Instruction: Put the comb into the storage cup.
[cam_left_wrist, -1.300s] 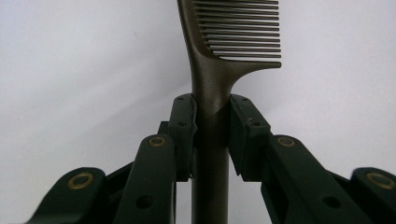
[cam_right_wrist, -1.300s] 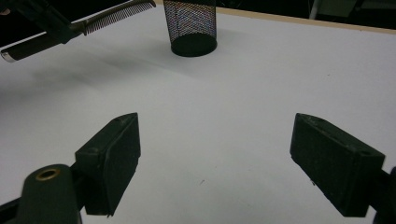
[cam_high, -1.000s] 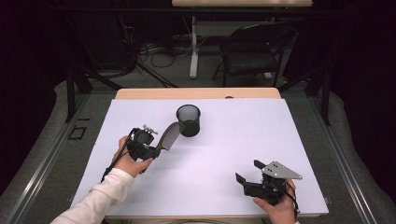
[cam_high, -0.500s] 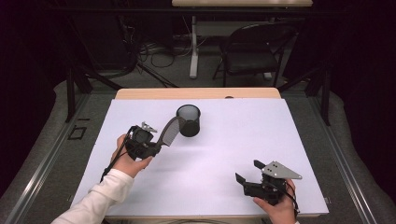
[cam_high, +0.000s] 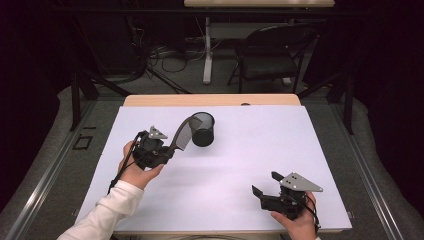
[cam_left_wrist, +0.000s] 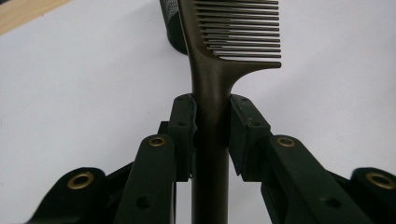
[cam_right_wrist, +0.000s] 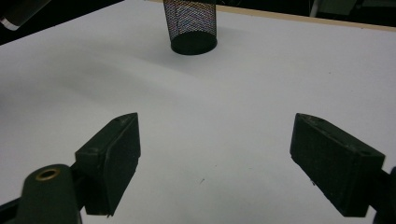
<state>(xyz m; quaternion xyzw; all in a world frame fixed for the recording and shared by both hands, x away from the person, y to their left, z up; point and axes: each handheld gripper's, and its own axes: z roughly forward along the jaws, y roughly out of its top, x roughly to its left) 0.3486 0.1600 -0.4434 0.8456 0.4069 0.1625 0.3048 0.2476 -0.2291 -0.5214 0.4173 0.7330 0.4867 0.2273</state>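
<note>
Change: since the earlier frames the left hand (cam_high: 134, 169) has carried the dark plastic comb with a long handle (cam_high: 182, 134) up and toward the black wire-mesh cup (cam_high: 203, 129); the comb's toothed end now reaches the cup's rim, where before it lay short of it.
Left gripper (cam_high: 159, 149): its jaws are clamped tight on the comb's handle, one pad on each side, as the left gripper view shows (cam_left_wrist: 211, 122).
Comb pose: it rises from the jaws at a slant, teeth facing down and to the right in the high view, the tip over or against the cup's near edge; which of the two cannot be told.
Left arm: a white sleeve (cam_high: 107, 210) comes in from the lower left, with the wrist bent toward the cup.
Right gripper (cam_high: 266, 184): it rests low near the front right of the white table surface (cam_high: 260, 145), well apart from the cup, jaws spread wide with nothing between them (cam_right_wrist: 215, 163).
Right hand (cam_high: 295, 224): unmoved since the earlier frames, it grips the body from behind.
Cup: it stands upright at the table's middle back.
</note>
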